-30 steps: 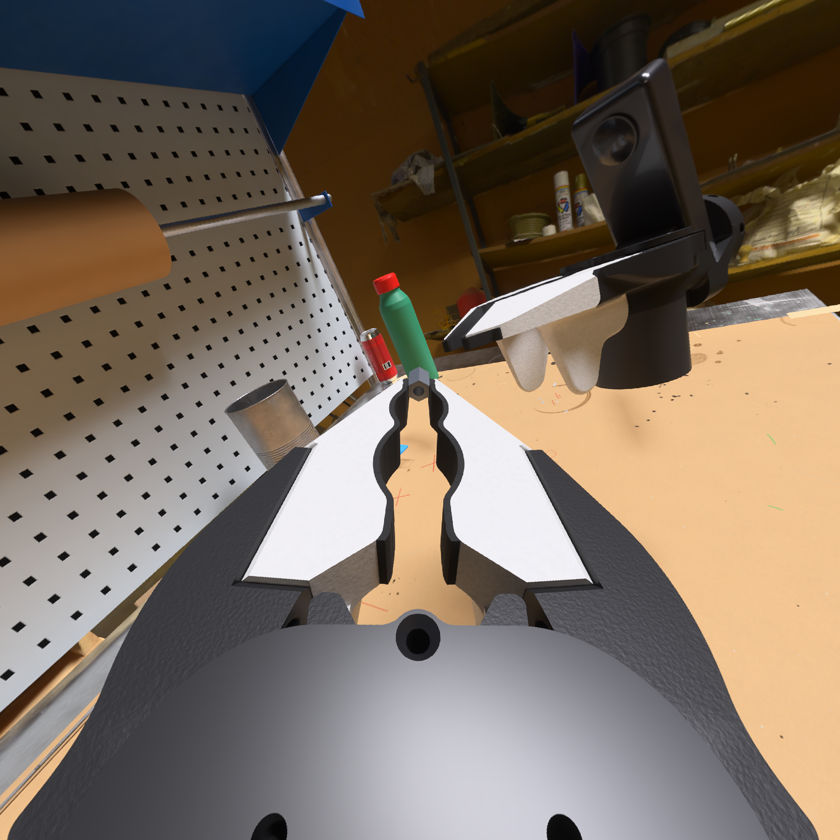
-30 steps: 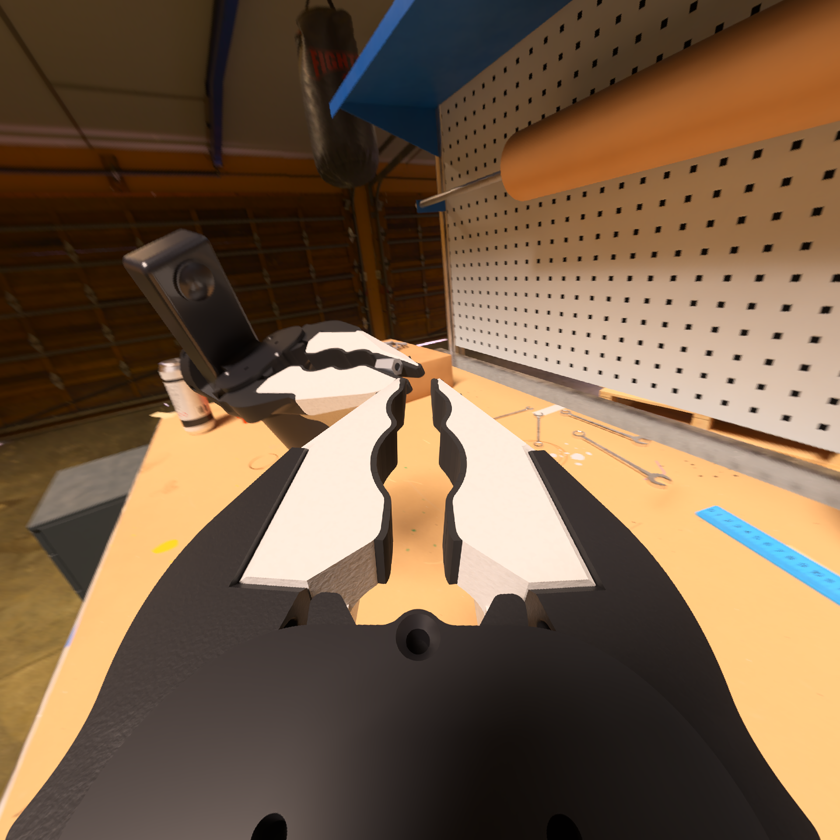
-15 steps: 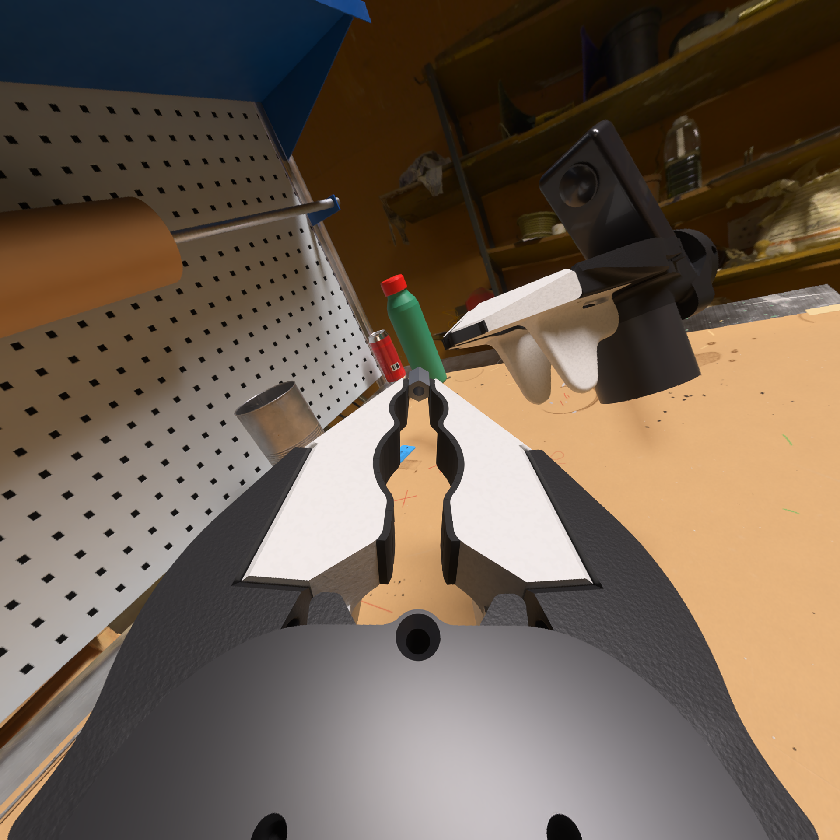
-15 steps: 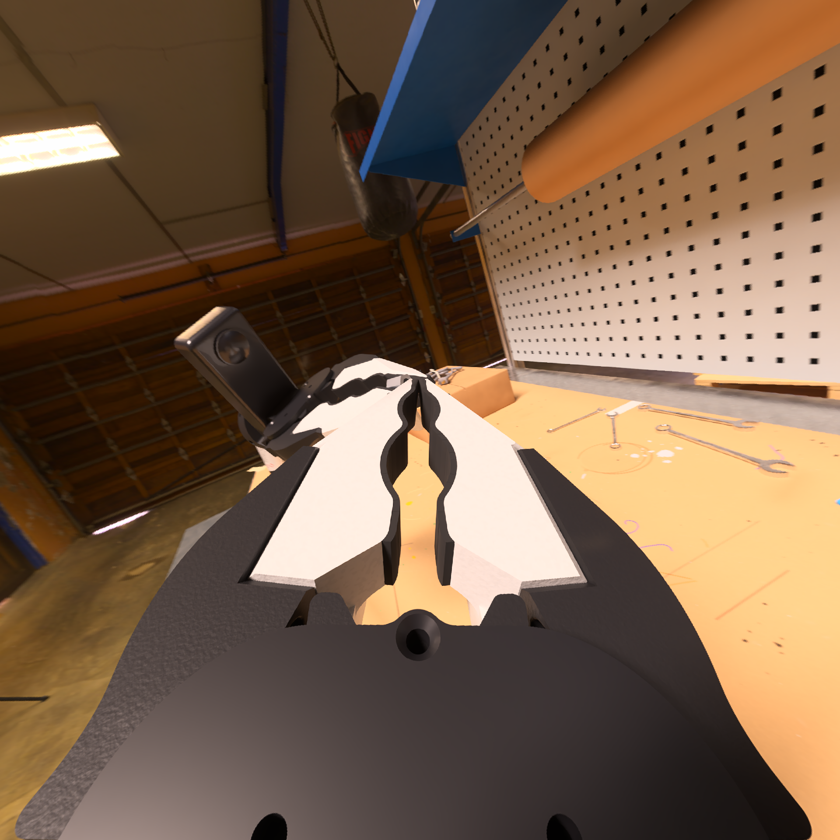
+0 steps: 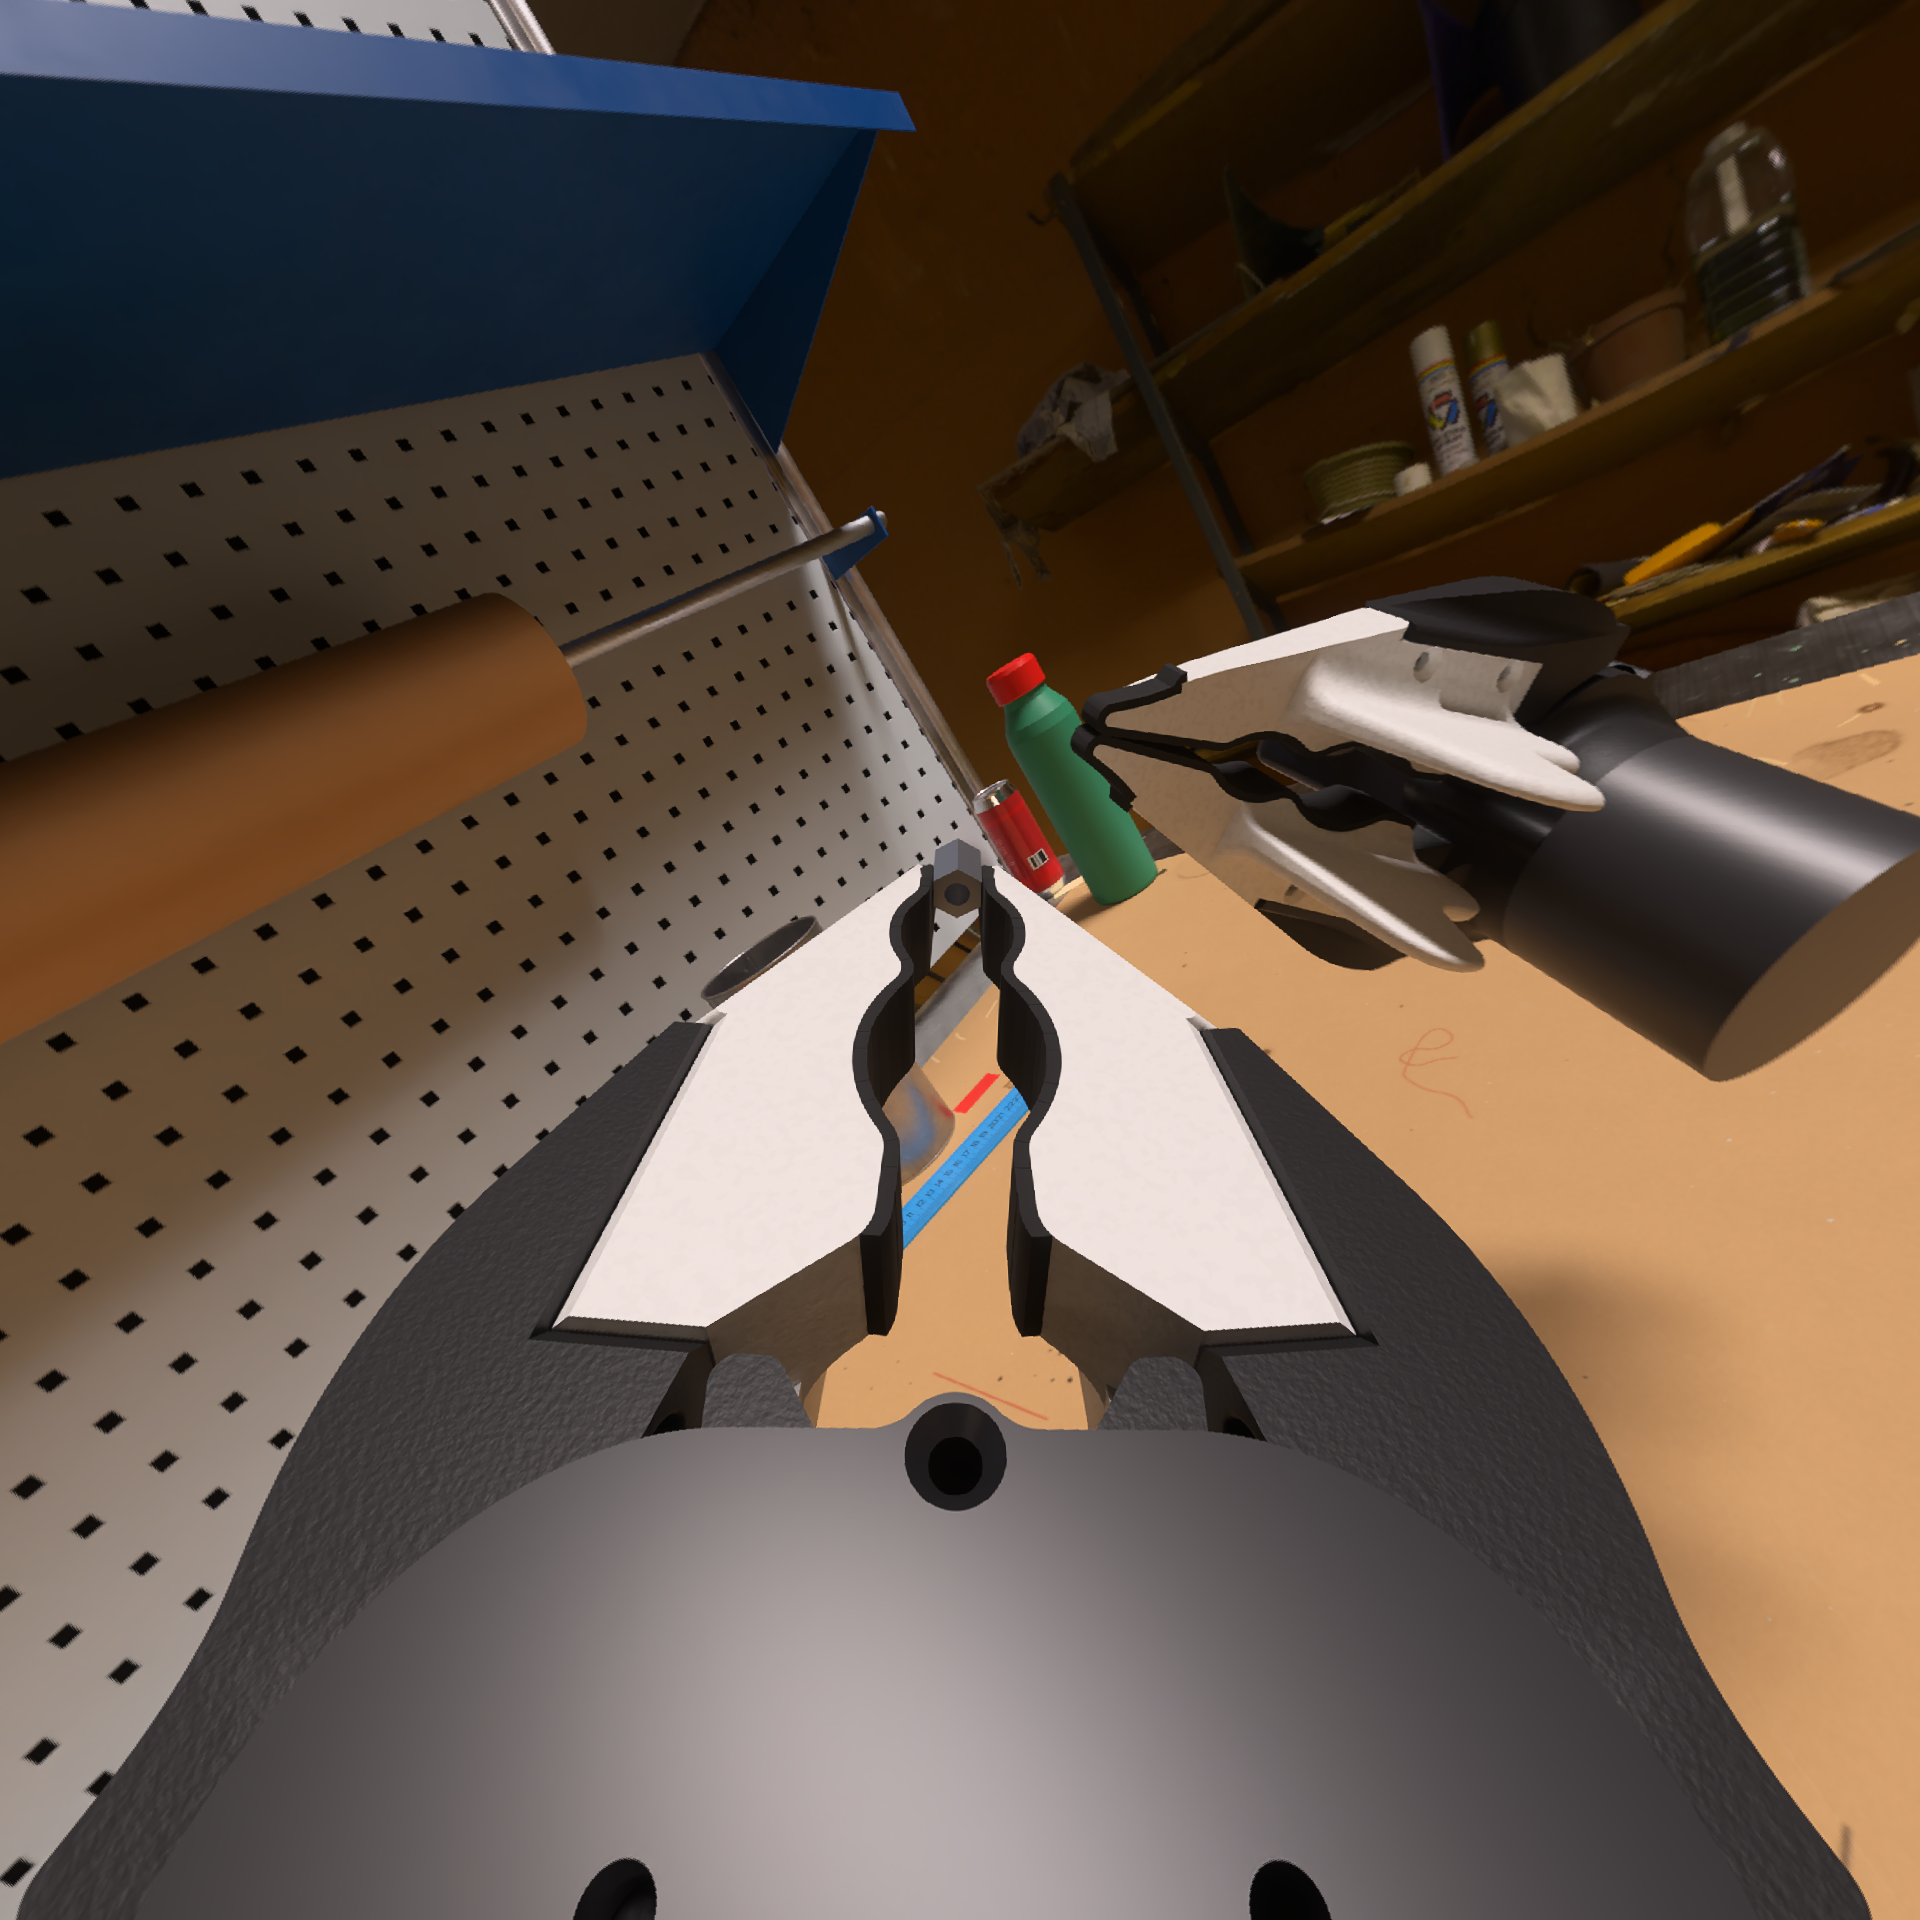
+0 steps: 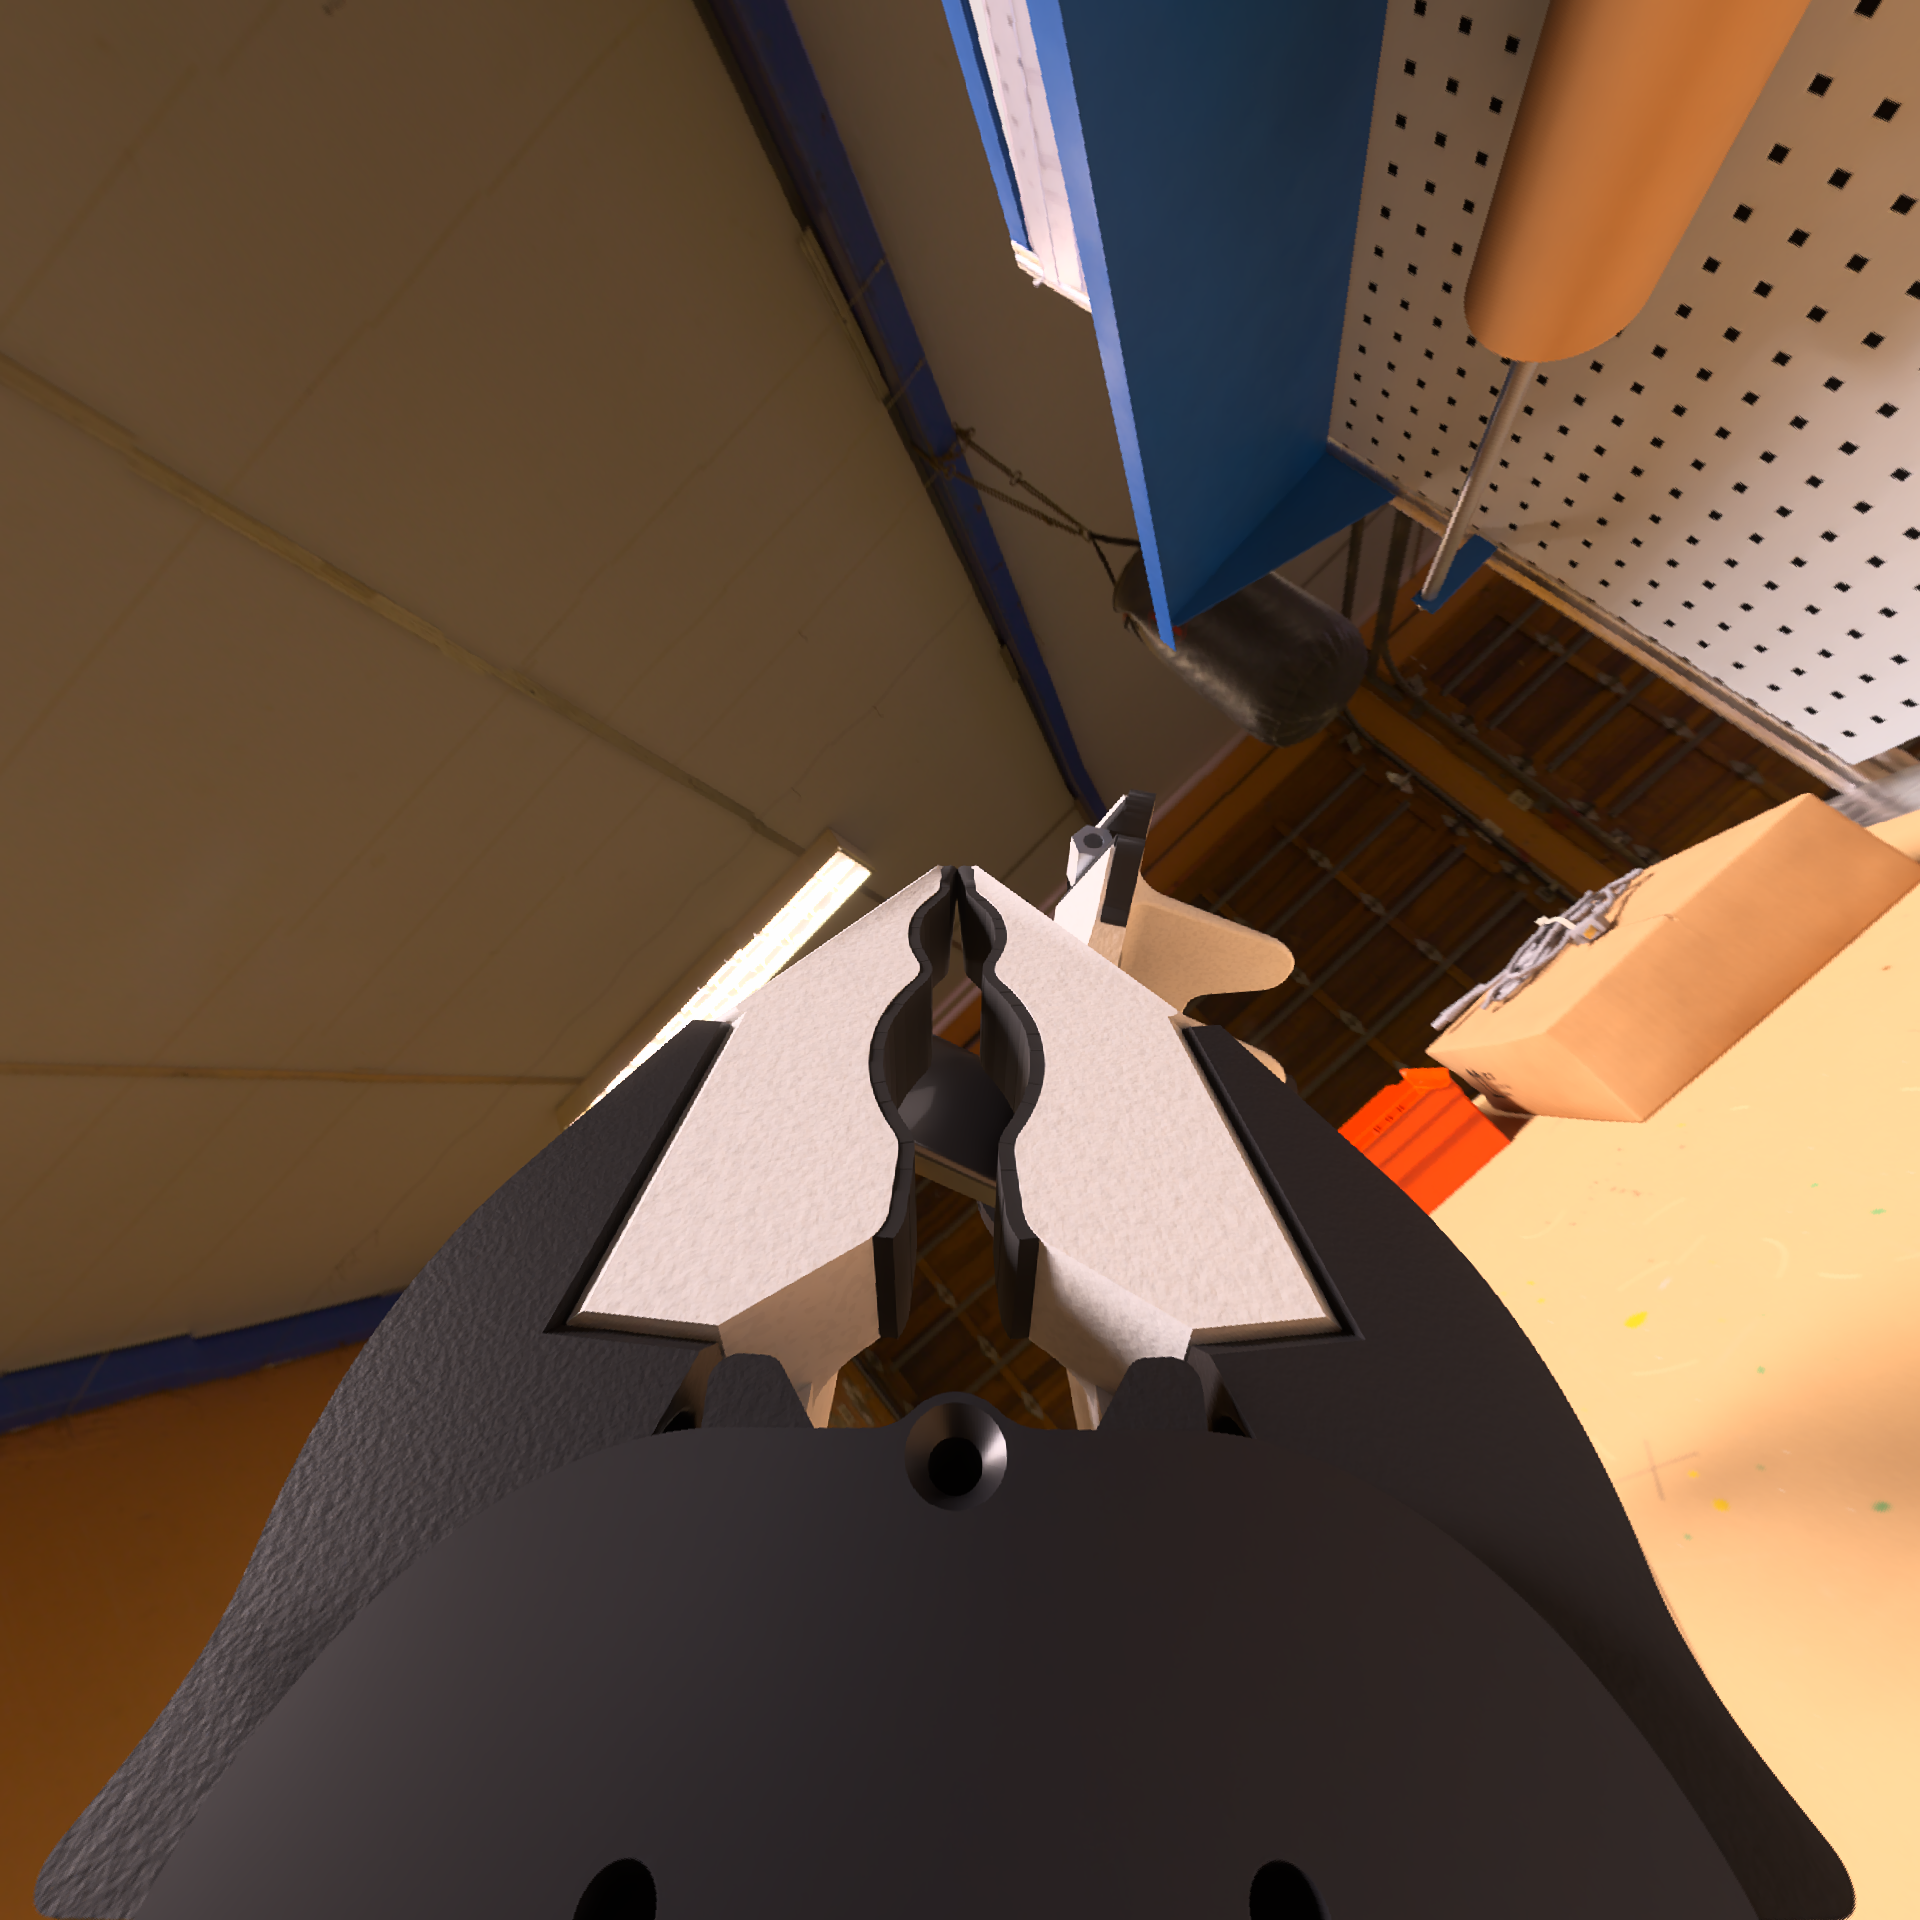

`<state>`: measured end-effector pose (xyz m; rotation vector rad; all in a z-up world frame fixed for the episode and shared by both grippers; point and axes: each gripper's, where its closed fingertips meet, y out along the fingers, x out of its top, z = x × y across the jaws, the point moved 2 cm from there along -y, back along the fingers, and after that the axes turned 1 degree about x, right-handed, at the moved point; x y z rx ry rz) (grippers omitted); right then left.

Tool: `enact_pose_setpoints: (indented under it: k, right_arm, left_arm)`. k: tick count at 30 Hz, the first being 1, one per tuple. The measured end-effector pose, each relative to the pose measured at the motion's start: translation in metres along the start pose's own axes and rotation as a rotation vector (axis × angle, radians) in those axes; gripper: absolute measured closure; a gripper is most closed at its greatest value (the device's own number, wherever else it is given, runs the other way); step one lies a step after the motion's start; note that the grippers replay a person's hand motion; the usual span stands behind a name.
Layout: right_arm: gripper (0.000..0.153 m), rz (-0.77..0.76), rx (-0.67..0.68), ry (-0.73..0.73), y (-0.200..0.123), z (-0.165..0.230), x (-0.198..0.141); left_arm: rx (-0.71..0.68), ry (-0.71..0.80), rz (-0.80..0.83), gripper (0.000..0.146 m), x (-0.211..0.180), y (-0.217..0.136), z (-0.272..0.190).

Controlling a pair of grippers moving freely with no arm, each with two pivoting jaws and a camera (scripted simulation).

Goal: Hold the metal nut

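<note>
The metal nut is a small grey hex piece. My left gripper is shut on it at the fingertips and holds it in the air above the orange workbench. My right gripper is shut and empty, and it points steeply up toward the ceiling. In the left wrist view it hangs to the right of the nut, a little apart, turned on its side. In the right wrist view the left gripper with the nut shows just beyond my right fingertips.
A green bottle, a red can and a metal tin stand by the pegboard. A blue ruler lies below. A brown paper roll and blue shelf hang overhead. A cardboard box sits far off.
My right gripper has shut, tipped upward and rolled onto its side, moving closer to the nut. My left gripper has tilted up with the nut still in it.
</note>
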<state>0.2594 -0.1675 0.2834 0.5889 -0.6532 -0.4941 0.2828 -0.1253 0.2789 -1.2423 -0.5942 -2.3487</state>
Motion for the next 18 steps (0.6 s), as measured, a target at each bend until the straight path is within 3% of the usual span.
enact_pose_setpoints:
  k: [3,6,10,14,18]
  right_arm:
    - [0.153,-0.004,-0.01,-0.012,-0.003,-0.003,-0.002]
    - [0.153,0.053,-0.076,-0.147,-0.005,-0.004,0.002]
    - [0.152,0.172,-0.211,-0.501,-0.007,-0.001,0.006]
    - [0.141,0.28,-0.327,-0.888,-0.01,0.007,0.013]
    - [0.143,0.414,-0.478,-1.392,-0.014,0.014,0.02]
  left_arm:
    - [0.01,0.018,0.013,0.138,-0.003,0.0,0.0]
    - [0.015,0.075,0.025,0.138,-0.004,0.001,-0.002]
    - [-0.003,0.09,0.03,0.138,-0.005,0.001,-0.003]
    - [-0.026,0.097,0.034,0.138,-0.005,0.0,-0.004]
    - [-0.051,0.105,0.052,0.138,-0.007,0.001,-0.006]
